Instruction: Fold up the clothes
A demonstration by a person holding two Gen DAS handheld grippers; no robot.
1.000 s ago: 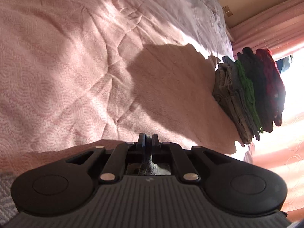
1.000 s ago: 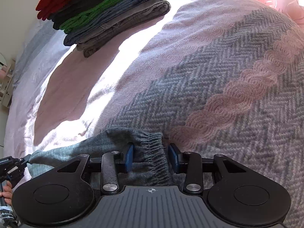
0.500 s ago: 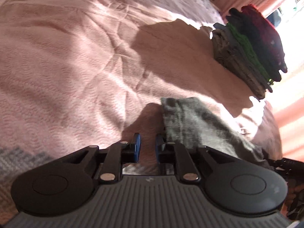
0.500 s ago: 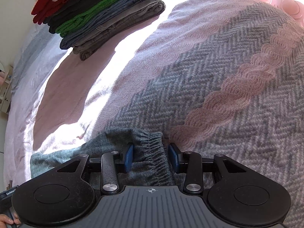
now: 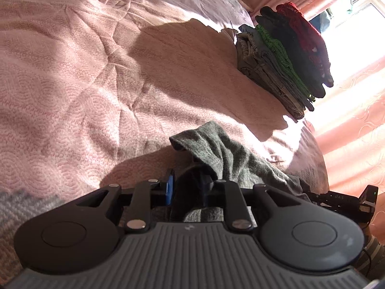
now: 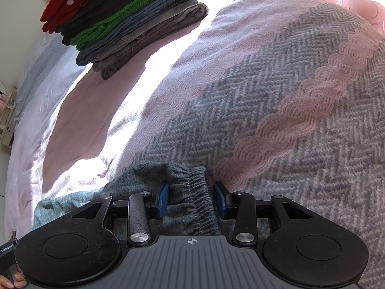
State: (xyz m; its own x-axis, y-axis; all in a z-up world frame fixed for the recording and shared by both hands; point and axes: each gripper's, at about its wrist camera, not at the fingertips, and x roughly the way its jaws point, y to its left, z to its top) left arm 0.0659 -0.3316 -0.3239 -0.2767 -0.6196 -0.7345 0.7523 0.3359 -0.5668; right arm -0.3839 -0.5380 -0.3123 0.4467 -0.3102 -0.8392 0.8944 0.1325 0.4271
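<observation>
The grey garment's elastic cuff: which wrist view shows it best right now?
The right wrist view. There the grey garment's ribbed elastic cuff lies sharp and sunlit between the right gripper's jaws. The left wrist view shows only the garment's plain knit cloth, part of it in shadow, trailing away toward the right gripper; no cuff can be made out.

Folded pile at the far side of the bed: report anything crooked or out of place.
The pile is stacked but leans, its layers stepped sideways rather than flush, the red top piece overhanging. The grey garment nearer the grippers lies rumpled on the bedspread, not yet folded.
</observation>
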